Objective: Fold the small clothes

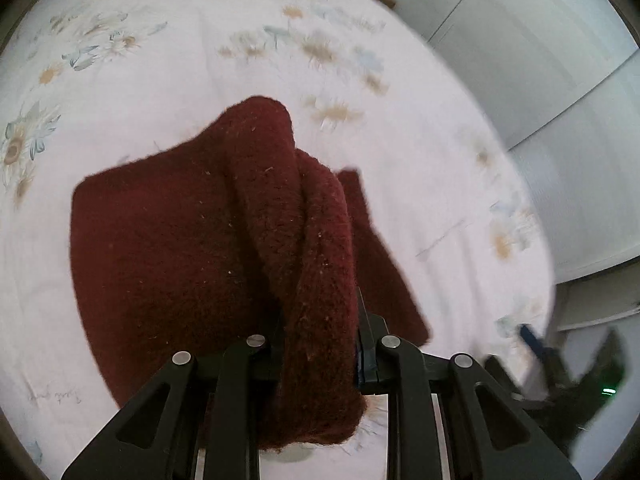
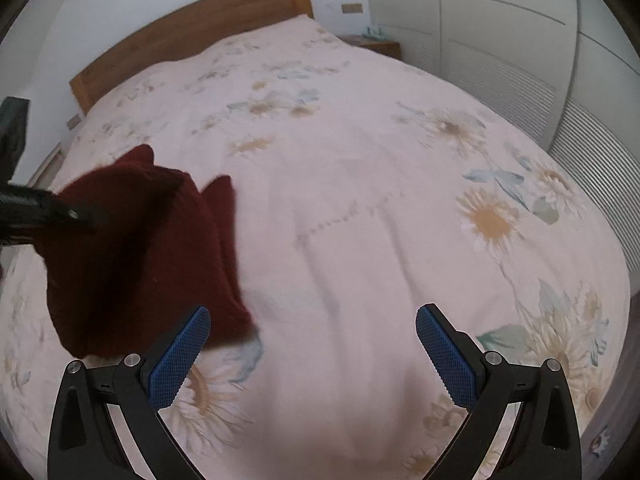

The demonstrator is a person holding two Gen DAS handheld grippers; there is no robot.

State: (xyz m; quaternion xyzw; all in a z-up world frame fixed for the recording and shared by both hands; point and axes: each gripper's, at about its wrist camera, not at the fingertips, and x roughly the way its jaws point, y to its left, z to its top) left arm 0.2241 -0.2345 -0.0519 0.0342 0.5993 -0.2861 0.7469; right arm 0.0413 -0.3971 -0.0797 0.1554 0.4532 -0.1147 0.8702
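Observation:
A dark red knitted garment (image 1: 192, 240) hangs bunched from my left gripper (image 1: 320, 344), whose jaws are shut on a thick fold of it above the bed. In the right wrist view the same garment (image 2: 132, 256) hangs at the left, with the left gripper's black body (image 2: 44, 208) reaching in from the left edge. My right gripper (image 2: 312, 320) is open and empty, its blue pads (image 2: 180, 356) spread wide over the bedcover, just right of the garment's lower edge.
A pale floral bedcover (image 2: 360, 200) fills both views. A wooden headboard (image 2: 192, 28) stands at the far end, a small bedside table (image 2: 372, 44) at the back right. White wardrobe doors (image 2: 500, 40) run along the right side.

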